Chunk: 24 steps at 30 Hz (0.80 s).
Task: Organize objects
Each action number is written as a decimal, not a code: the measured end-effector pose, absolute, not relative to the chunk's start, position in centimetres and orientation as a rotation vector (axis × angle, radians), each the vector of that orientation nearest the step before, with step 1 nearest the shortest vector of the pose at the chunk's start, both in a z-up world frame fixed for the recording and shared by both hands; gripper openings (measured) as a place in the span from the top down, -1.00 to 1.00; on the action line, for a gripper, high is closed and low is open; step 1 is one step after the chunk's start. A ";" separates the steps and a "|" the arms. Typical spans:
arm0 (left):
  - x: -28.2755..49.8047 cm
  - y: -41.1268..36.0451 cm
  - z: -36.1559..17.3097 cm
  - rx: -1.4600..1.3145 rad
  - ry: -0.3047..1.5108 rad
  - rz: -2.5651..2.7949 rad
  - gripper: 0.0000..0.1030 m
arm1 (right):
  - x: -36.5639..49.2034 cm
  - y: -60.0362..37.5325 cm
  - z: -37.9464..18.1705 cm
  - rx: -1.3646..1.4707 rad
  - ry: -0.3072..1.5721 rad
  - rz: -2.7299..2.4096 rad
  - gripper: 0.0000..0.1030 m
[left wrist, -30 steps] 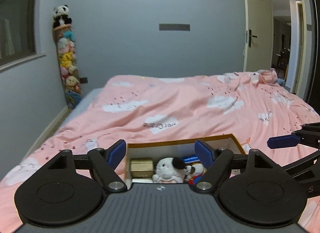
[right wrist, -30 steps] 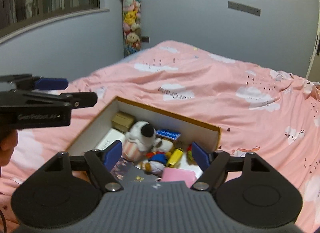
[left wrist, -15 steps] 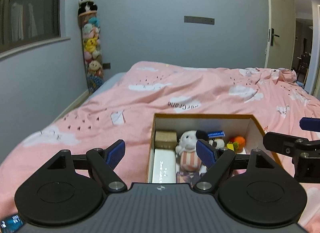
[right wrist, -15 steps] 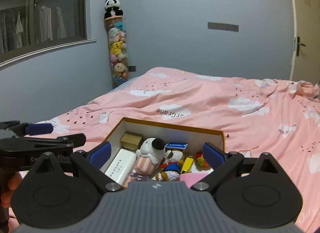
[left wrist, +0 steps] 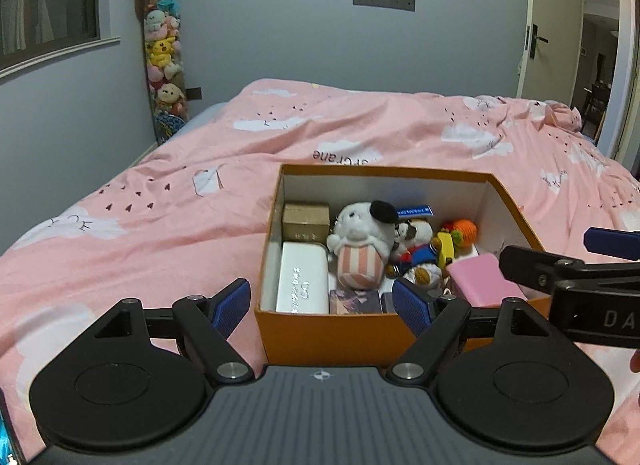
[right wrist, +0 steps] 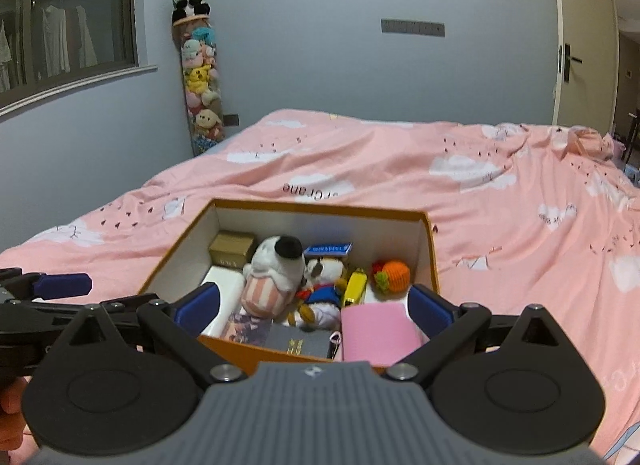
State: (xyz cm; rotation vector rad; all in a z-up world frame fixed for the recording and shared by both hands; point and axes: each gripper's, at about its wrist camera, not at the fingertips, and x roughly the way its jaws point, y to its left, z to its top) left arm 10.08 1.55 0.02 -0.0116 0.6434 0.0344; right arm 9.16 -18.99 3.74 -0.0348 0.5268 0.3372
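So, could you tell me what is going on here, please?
A person holds a gripper in each hand over an orange box on a pink bed. The left gripper and the right gripper are both open and hold nothing. The box is full of small things, among them a plush, a white case and a pink case. Nothing is out yet.
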 end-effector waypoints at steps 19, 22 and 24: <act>10.2 1.4 -0.3 -0.034 0.687 0.044 -0.82 | 8.9 -19.1 2.7 -0.053 0.563 0.331 -0.97; 10.2 1.4 -0.4 -0.034 0.685 0.043 -0.82 | 8.9 -19.1 2.6 -0.050 0.570 0.333 -0.97; 10.2 1.4 -0.4 -0.034 0.685 0.043 -0.82 | 9.0 -19.1 2.6 -0.049 0.573 0.331 -0.97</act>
